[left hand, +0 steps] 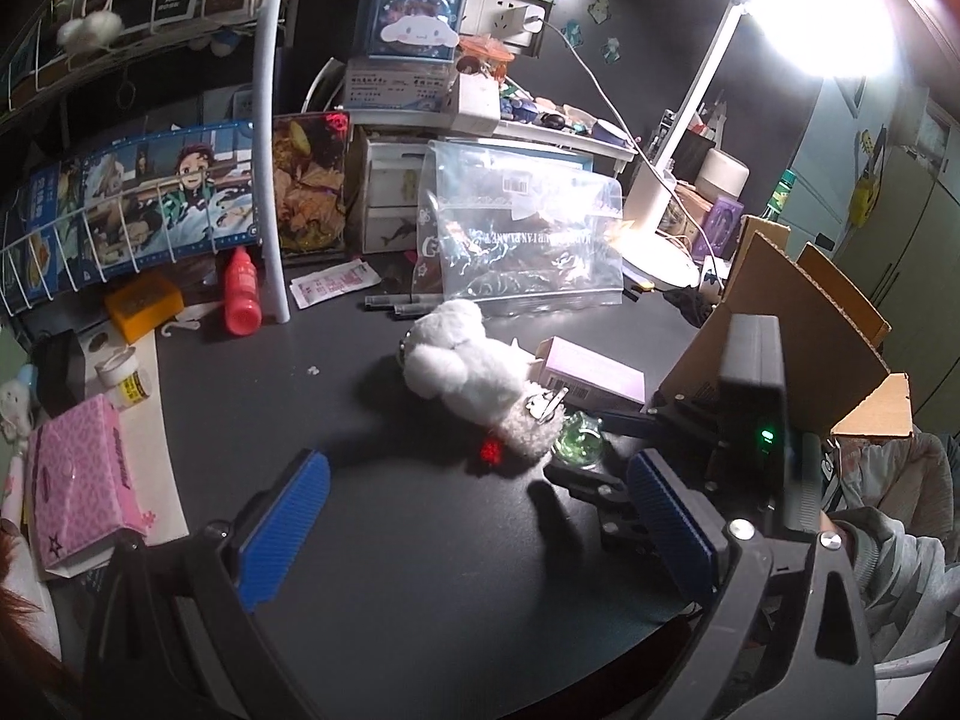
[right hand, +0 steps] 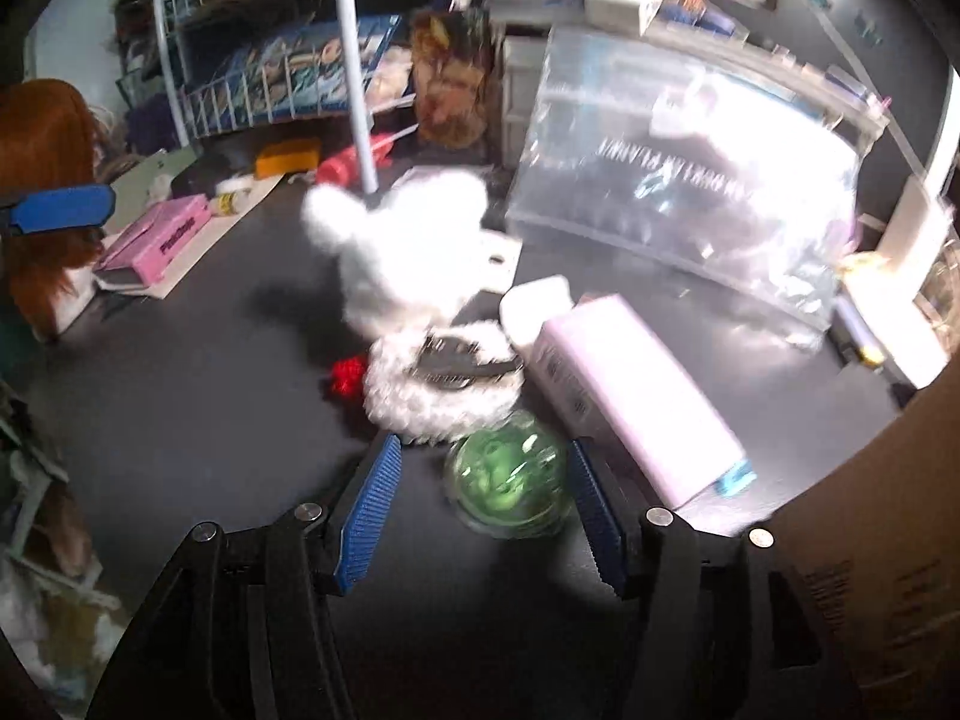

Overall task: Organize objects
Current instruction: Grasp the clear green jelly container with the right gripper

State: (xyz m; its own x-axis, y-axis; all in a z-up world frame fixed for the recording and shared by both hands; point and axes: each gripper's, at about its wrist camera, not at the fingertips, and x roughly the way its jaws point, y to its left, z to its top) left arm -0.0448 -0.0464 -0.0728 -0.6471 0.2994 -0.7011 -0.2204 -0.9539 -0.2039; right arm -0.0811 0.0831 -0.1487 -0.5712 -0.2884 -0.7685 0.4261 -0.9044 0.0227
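Observation:
A clear green ball (right hand: 510, 480) lies on the dark desk (right hand: 198, 396) between the blue pads of my right gripper (right hand: 483, 513). The pads stand apart and the left one is clear of the ball, so this gripper is open. Just beyond the ball lie a fluffy white plush toy (right hand: 408, 252), a small red object (right hand: 348, 375) and a pale pink box (right hand: 636, 402). In the left wrist view my left gripper (left hand: 480, 519) is open wide over bare desk, short of the plush toy (left hand: 462, 360). The green ball (left hand: 576, 441) shows there beside the right gripper's black fingers (left hand: 624, 420).
A clear zip bag (left hand: 522, 240) stands behind the toy. An open cardboard box (left hand: 792, 324) rises at the right. A red bottle (left hand: 243, 291), an orange box (left hand: 144, 306), a pink pack (left hand: 78, 480) and a white pole (left hand: 270, 150) crowd the left; a lit desk lamp (left hand: 660, 180) stands back right.

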